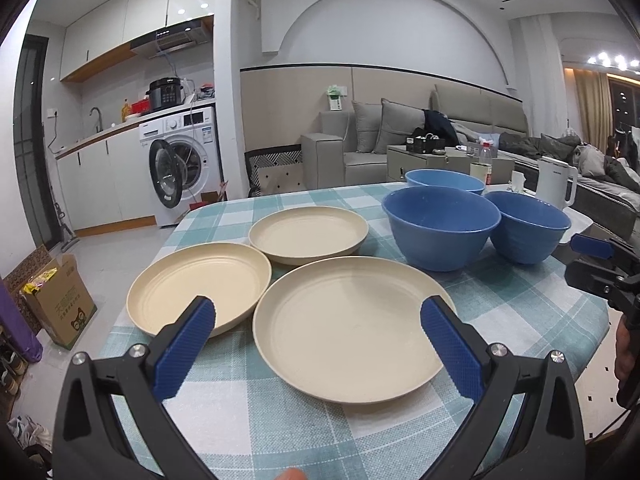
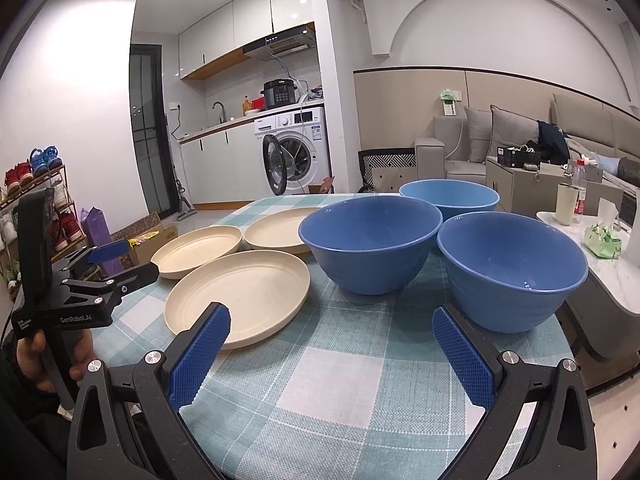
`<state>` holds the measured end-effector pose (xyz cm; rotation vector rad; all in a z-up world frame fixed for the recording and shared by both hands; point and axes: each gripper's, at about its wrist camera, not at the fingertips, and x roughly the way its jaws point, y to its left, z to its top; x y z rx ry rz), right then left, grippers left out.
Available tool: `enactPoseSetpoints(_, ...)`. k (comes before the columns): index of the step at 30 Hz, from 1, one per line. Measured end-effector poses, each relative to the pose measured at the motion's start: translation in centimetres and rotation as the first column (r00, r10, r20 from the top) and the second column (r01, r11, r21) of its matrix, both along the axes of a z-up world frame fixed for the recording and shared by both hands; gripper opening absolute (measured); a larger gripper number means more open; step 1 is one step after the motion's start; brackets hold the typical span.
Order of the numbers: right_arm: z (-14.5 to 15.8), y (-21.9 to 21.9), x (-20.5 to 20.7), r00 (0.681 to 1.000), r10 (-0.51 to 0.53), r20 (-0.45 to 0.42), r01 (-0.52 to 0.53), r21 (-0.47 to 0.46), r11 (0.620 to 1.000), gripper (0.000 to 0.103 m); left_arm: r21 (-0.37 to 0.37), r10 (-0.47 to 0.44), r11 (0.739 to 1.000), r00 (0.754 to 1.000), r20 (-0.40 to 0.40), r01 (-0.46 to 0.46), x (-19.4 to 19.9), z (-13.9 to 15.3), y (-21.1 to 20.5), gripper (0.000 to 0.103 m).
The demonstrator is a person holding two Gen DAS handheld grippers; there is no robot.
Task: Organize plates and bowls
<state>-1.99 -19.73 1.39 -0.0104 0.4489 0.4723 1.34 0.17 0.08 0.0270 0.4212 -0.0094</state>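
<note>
Three cream plates lie on the checked tablecloth (image 2: 360, 380): a near plate (image 1: 352, 328), a left plate (image 1: 200, 284) and a far plate (image 1: 308, 234). To their right stand three blue bowls: a middle bowl (image 2: 370, 240), a right bowl (image 2: 512, 268) and a paler far bowl (image 2: 448, 196). My left gripper (image 1: 320, 308) hangs open above the near plate's front rim and holds nothing. My right gripper (image 2: 330, 314) is open over bare cloth, between the near plate (image 2: 240, 292) and the right bowl. Each gripper shows at the edge of the other's view, the left gripper (image 2: 128, 262) held by a hand.
A white kettle (image 1: 556, 184), a cup (image 2: 566, 210), a bottle (image 2: 580, 188) and a green tissue pack (image 2: 602, 240) sit on a side table to the right. A cardboard box (image 1: 60, 300) and a shoe rack (image 2: 36, 200) stand on the floor to the left.
</note>
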Motion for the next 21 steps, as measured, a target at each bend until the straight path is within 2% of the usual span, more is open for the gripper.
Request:
enactPoseSetpoints(3,0.1,0.1,0.0,1.000,-0.002,-0.001,0.002,-0.003,1.000,0.103,-0.028,0.008,1.000,1.000,-0.004,-0.009,0.1,0.1,0.7,0.103)
enactPoseSetpoints(9,0.1,0.2,0.2,1.000,-0.006,-0.006,0.006,-0.013,1.000,0.103,-0.014,0.038,0.999,0.999,0.021,-0.038,0.0,0.2,1.0,0.103)
enactPoseSetpoints(21,1.1,1.3,0.6,1.000,0.030,0.009,-0.030,-0.035,0.999,0.103,0.034,0.026,0.999,1.000,0.011,-0.026,0.2,0.6,0.7,0.103)
